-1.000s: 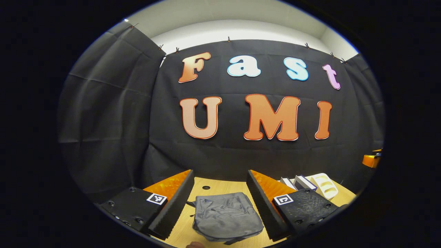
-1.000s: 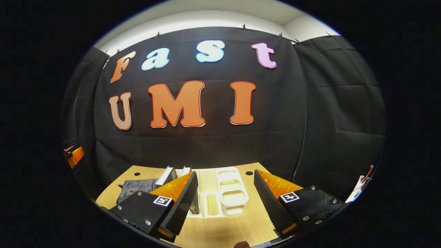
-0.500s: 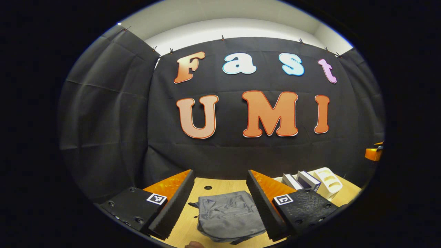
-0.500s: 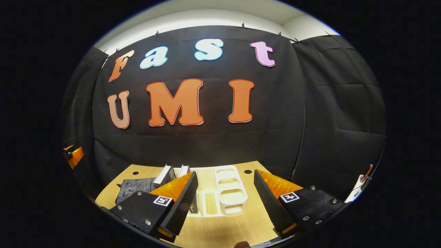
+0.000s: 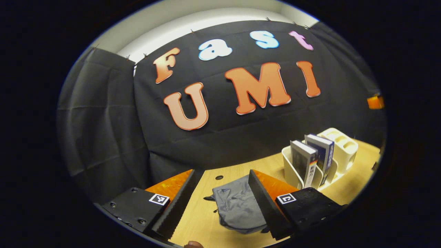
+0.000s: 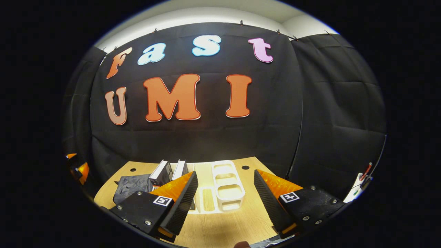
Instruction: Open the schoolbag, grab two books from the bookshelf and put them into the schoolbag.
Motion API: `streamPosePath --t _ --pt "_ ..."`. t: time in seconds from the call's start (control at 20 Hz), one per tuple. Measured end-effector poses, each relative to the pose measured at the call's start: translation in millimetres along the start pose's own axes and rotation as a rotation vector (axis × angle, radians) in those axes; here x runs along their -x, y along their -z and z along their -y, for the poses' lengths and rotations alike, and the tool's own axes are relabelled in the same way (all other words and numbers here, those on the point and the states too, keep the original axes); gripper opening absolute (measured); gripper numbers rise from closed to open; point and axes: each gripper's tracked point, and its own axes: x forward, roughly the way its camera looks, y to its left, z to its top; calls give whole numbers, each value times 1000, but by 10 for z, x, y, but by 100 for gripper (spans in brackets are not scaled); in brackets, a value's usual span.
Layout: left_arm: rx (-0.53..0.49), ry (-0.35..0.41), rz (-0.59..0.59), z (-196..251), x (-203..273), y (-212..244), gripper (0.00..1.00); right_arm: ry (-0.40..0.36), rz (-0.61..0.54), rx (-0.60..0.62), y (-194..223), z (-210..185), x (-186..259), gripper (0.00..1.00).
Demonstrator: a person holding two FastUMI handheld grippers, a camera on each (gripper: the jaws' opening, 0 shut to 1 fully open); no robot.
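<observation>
A grey schoolbag (image 5: 234,205) lies flat and closed on the wooden table (image 5: 203,213). My left gripper (image 5: 220,203) hangs open above it, its right finger covering the bag's right side. Two books (image 5: 311,158) stand upright in a white bookshelf rack (image 5: 341,144) to the bag's right. In the right gripper view my right gripper (image 6: 225,199) is open above the table, with the white rack (image 6: 225,187) between its fingers farther off. There the books (image 6: 170,170) and the schoolbag (image 6: 131,186) sit at the left, partly behind the left finger.
Black cloth walls close the booth behind and beside the table. Round cable holes (image 5: 219,177) (image 6: 245,167) mark the tabletop near its far edge. An orange part of the other gripper (image 6: 81,168) shows at the left edge of the right gripper view.
My left gripper has tilted and swung, so the bag slid right under its right finger and the rack with books came nearer. The right gripper has barely shifted.
</observation>
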Motion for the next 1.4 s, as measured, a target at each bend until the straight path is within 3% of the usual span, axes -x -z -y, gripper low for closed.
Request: streamPosePath --t 0.5,0.8,1.1,1.25,1.4 --pt "-471 290 -194 1348 -51 1771 97 104 -73 -20 342 509 264 98" --pt "-709 394 -228 1827 -295 2246 97 212 -98 -59 467 988 510 98" --pt "-722 344 -248 1787 -632 2136 97 271 -129 -99 576 1217 643 98" --pt "-679 340 -279 1729 -695 2060 97 269 -131 -96 593 1189 648 98" --pt "-674 273 -249 1614 -728 1802 97 248 -144 -98 600 1108 625 98"
